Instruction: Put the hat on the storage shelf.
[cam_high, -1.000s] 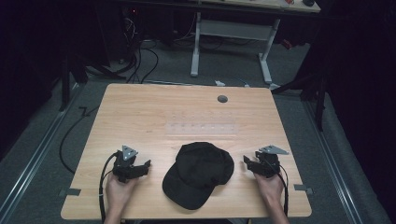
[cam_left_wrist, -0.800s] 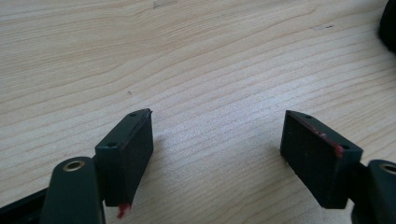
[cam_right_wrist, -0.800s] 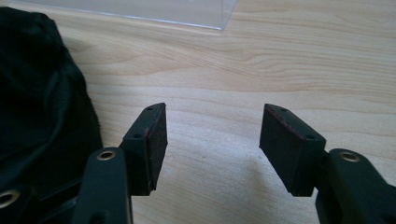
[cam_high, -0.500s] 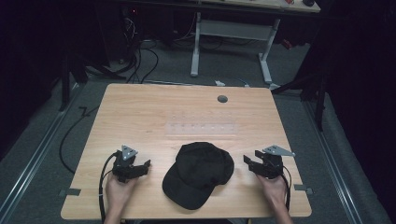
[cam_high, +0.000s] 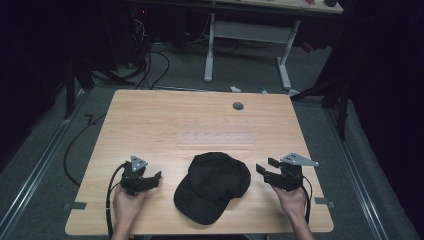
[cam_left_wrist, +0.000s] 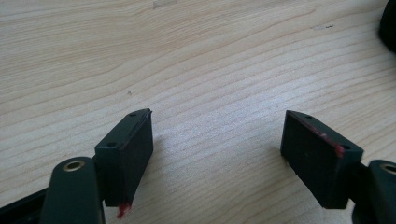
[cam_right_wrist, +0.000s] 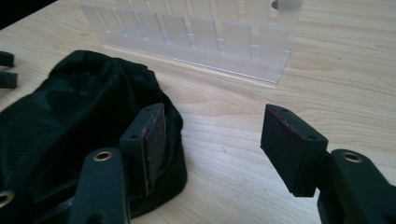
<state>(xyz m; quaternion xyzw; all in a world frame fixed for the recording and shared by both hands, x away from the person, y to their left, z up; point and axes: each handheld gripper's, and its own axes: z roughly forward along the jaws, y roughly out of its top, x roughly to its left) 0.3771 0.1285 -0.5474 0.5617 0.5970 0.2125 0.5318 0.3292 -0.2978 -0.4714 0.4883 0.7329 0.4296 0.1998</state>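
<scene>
A black cap (cam_high: 214, 186) lies near the front edge of my tabletop (cam_high: 160, 120), between my two grippers. My left gripper (cam_high: 150, 181) and my right gripper (cam_high: 265, 170) both have jaws spread wide with nothing in them, each just beside the cap.

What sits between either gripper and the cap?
Nothing visible. Bare table separates the left gripper from the cap; the right gripper is beside its crown, open. The clear rack lies beyond.
</scene>
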